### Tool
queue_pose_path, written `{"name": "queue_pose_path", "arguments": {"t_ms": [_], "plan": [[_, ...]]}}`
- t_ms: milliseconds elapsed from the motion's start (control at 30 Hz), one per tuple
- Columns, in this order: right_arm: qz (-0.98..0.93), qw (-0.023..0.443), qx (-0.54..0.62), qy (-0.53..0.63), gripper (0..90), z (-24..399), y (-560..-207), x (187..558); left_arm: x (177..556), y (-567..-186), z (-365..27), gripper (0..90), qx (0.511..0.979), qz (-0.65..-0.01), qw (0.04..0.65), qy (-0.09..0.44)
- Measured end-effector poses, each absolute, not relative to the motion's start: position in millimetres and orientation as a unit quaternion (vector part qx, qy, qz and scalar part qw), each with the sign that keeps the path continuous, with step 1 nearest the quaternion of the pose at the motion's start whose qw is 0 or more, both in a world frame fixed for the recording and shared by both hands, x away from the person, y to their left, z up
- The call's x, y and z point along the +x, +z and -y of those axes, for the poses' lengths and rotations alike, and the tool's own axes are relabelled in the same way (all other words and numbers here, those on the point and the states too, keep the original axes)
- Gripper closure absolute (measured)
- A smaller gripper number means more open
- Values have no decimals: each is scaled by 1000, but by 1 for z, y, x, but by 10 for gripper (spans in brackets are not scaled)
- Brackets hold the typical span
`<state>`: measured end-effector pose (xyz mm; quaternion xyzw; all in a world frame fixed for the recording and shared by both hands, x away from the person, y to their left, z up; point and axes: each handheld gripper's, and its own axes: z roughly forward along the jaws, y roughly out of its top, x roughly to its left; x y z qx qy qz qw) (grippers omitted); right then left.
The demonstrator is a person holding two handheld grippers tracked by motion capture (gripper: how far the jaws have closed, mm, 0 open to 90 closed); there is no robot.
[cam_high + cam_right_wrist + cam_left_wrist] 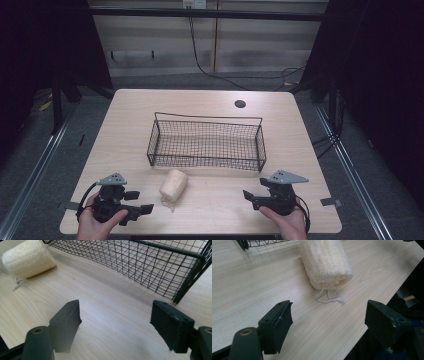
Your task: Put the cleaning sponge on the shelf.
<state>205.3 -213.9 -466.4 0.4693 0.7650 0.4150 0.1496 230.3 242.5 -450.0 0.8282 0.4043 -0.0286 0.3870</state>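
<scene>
Loofah (pixel 174 185): on bench (pixel 125 125), before empty basket (pixel 206 142). Left claw (pixel 142 208), right claw (pixel 248 196): both apart, holding nothing. Step: approach. Next: left claw straddles loofah, clamps.

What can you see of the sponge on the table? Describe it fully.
The sponge is a pale cream cylinder with a coarse, fibrous surface, like loofah. A thin white string loop hangs from its near end. It lies on its side on the wooden table, just in front of the wire basket. Neither gripper touches it.
</scene>
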Motion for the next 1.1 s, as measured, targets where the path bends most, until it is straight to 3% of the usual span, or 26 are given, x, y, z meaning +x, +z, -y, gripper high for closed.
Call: {"name": "queue_pose_path", "arguments": {"t_ms": [433, 567, 1100], "plan": [[-759, 151, 477, 416, 211, 219, -463, 204, 232, -443, -242, 191, 840, -401, 364, -29], [-760, 155, 478, 413, 198, 218, -462, 204, 233, -437, -237, 272, 849, -397, 349, -19], [-766, 142, 478, 406, 184, 216, -464, 205, 239, -412, -214, 203, 867, -379, 323, -9]]}}
